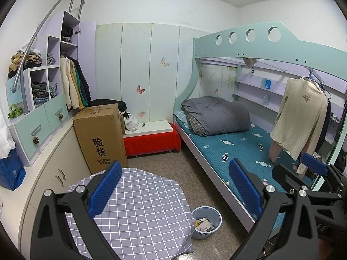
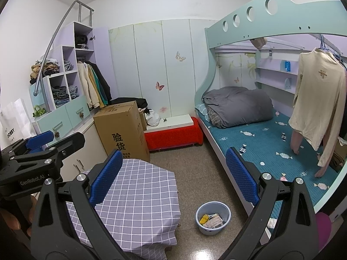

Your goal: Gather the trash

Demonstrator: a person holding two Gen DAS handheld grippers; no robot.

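Two tongs up, both empty. Left gripper [image 1: 175, 186] has its jaws wide apart, nothing between them; same for right gripper [image 2: 173, 176]. Each hovers above the table with the checked cloth [image 2: 138, 195], aimed across the room.

Trash: paper scraps and a yellow wrapper [image 2: 211, 218] already lie inside the pale blue bin [image 2: 225, 210], which stands on the floor below and just right of both tongs, between table and bed [image 2: 260, 143]. Tabletop under the tongs shows no loose litter that I can see. A few pale bits sit on the bed cover ahead-right, but they read as printed pattern; can't tell for sure.

This fits either a finished sweep or a pause between pickups, so no call on stage.

If more litter turns up: approach from above, keep the jaws wide until they straddle it, close on the bulk and not a corner (thin paper slips), carry it over the bin mouth, release low. Watch the cloth; don't pinch it.
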